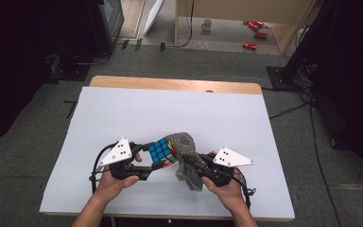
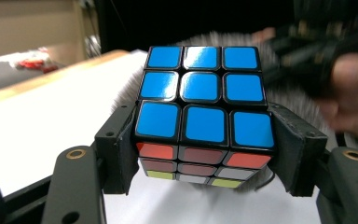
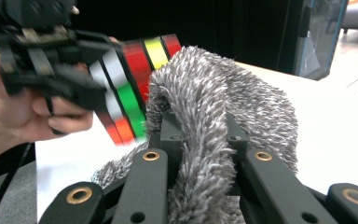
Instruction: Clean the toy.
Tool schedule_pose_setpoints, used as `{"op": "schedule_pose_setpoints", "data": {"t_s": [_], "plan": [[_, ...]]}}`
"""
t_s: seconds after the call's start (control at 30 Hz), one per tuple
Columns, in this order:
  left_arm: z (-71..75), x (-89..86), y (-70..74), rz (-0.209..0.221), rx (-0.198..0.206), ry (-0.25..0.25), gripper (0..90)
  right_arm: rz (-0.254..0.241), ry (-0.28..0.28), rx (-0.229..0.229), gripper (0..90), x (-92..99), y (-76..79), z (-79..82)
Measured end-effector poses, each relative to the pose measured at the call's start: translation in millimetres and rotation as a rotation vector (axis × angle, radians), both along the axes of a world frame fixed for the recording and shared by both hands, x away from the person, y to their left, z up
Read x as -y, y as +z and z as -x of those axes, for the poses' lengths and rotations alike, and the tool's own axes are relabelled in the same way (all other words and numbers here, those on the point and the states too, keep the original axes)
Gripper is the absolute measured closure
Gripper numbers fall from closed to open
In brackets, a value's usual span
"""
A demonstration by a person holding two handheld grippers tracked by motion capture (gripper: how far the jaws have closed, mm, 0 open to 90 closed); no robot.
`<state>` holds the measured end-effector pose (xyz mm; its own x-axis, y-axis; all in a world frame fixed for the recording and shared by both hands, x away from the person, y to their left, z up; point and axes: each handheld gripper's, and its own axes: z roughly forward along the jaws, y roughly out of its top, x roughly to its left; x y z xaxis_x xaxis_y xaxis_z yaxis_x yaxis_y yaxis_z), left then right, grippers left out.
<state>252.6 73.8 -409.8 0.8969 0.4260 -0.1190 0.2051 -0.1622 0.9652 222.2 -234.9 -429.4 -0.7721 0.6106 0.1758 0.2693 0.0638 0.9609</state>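
Over white table [image 1: 123, 123], tongs grip cube [image 1: 162, 152] and fuzzy cloth [image 1: 187, 158].

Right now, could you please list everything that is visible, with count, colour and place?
puzzle cube: one, blue face up, red below; clamped in left claw.
fuzzy cloth: one, grey; pinched in right claw, touching the cube.
white sheet: one; covers the table.
table: one, wooden; far edge bare.
mug: one, pale; floor beyond the table.
red items: several; floor, far right.
left claw: black, shut on cube.
right claw: black, shut on cloth.
hands: two, bottom edge.
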Motion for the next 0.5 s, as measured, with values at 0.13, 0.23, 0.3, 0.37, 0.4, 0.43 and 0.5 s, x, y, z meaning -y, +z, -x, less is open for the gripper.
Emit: {"op": "schedule_pose_setpoints", "data": {"t_s": [0.13,0.23,0.3,0.37,0.4,0.43,0.5], "plan": [[0.1,-7.1,3.8,0.063,0.007,0.033,34.2,0.009,0.016,-0.02,77.7,-9.5,-7.6,-0.1],[0.0,-8.5,4.6,0.068,0.005,0.029,34.2,0.011,0.03,-0.017,77.7,-18.5,-9.6,2.1],[-0.2,-7.8,3.7,0.062,-0.003,0.024,34.2,0.004,0.022,-0.007,77.7,-19.2,-8.2,2.9],[-0.2,-6.5,2.7,0.061,-0.004,0.019,34.2,-0.017,0.011,-0.008,77.7,-16.1,-6.1,2.9],[-0.1,-5.7,2.6,0.063,-0.008,0.015,34.2,-0.026,0.009,-0.01,77.7,-14.7,-5.7,2.6],[0.1,-4.7,2.6,0.068,-0.01,0.012,34.2,-0.032,0.006,-0.013,77.7,-13.2,-5.5,2.4],[0.8,-2.1,2.6,0.077,-0.016,0.0,34.2,-0.032,0.007,-0.02,77.7,-13.2,-6.8,2.1]]}}
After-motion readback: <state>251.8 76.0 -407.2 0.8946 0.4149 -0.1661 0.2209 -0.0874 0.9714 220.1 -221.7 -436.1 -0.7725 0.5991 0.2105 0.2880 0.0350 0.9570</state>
